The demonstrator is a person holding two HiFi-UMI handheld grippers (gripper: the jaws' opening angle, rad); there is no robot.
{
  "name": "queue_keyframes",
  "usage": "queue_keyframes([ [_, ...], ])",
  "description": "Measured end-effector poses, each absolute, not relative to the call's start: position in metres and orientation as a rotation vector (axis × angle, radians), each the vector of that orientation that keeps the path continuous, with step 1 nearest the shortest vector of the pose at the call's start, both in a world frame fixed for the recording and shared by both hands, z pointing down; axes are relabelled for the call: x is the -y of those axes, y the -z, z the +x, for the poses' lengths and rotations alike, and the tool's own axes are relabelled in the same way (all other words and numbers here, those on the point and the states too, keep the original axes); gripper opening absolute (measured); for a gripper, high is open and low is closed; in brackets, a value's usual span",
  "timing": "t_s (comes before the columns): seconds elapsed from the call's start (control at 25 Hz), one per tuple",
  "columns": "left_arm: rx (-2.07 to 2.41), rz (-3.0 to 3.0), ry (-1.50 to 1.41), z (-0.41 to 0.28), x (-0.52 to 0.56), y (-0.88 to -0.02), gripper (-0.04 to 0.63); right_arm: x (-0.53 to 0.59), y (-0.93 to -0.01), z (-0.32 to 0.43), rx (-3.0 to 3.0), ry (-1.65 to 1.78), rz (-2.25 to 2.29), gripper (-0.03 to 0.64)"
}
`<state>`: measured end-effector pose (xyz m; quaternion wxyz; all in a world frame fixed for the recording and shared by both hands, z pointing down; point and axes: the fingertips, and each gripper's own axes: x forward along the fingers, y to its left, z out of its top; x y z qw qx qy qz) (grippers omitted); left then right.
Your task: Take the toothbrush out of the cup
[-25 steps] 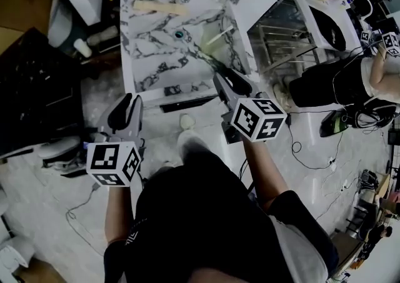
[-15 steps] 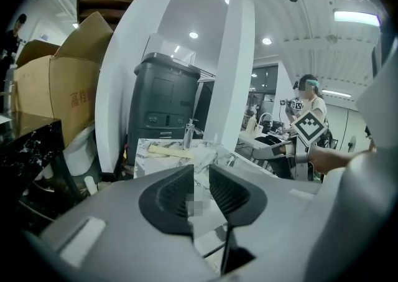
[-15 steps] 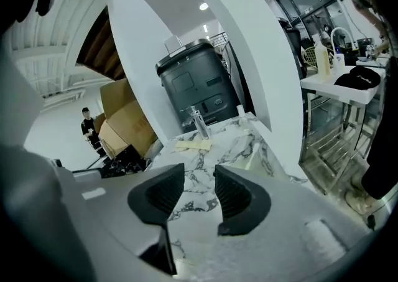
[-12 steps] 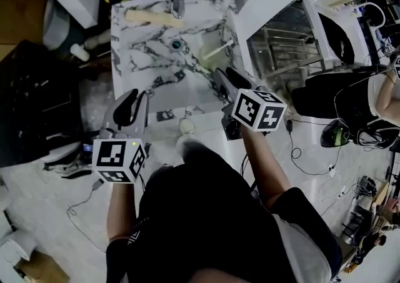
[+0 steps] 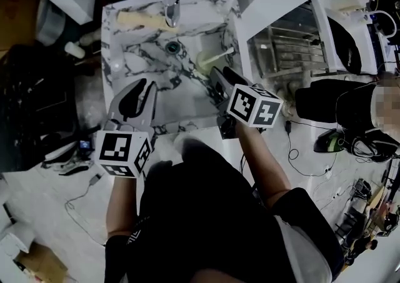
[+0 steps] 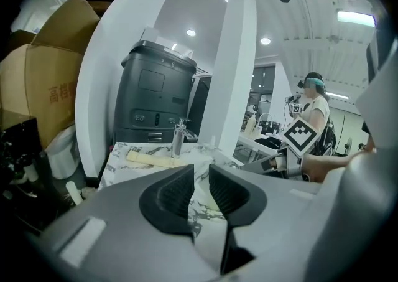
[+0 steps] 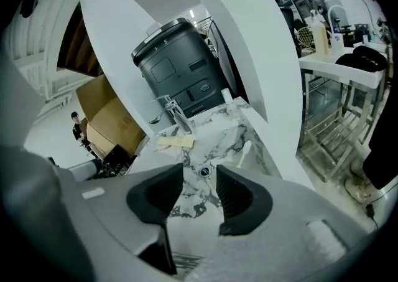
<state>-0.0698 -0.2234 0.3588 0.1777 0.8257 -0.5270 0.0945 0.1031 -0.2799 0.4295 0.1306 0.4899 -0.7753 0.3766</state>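
I hold a gripper in each hand over a white sink [image 5: 144, 44] with dark marble swirls. At the far end of the sink stands a shiny tap [image 5: 170, 0]. A pale yellow strip [image 5: 140, 19] lies flat on the rim beside the tap. The round drain [image 5: 172, 46] is in the middle of the sink.

The cup [image 5: 205, 59] is pale green. It sits inside the sink on the right side, close to the wall. The toothbrush [image 5: 224, 54] is in the cup and leans out toward the right rim.

My right gripper [image 5: 220, 77] points at the cup from the near side. Its fingers [image 5: 213, 79] are close to the cup, and I see no touch. In the right gripper view these fingers are opening. Between them I see only the sink floor and the drain. The white toothbrush pokes up just past my right-hand finger there, and that finger hides the cup.

My left gripper [image 5: 139, 93] is over the near left part of the sink, well apart from the cup. In the left gripper view its fingers [image 6: 174, 190] stand a little apart with nothing between them, only marble behind the gap.

Behind the sink stands a big dark bin [image 6: 155, 97], with a brown cardboard box [image 6: 43, 88] to its left.
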Motion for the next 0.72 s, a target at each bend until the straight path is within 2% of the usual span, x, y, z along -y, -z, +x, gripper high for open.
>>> queue_keyframes([
  [0.72,1.398,2.312,-0.286,-0.044,0.291,-0.39,0.094,0.33,-0.485,0.115,2.059,-1.337,1.518,0.176],
])
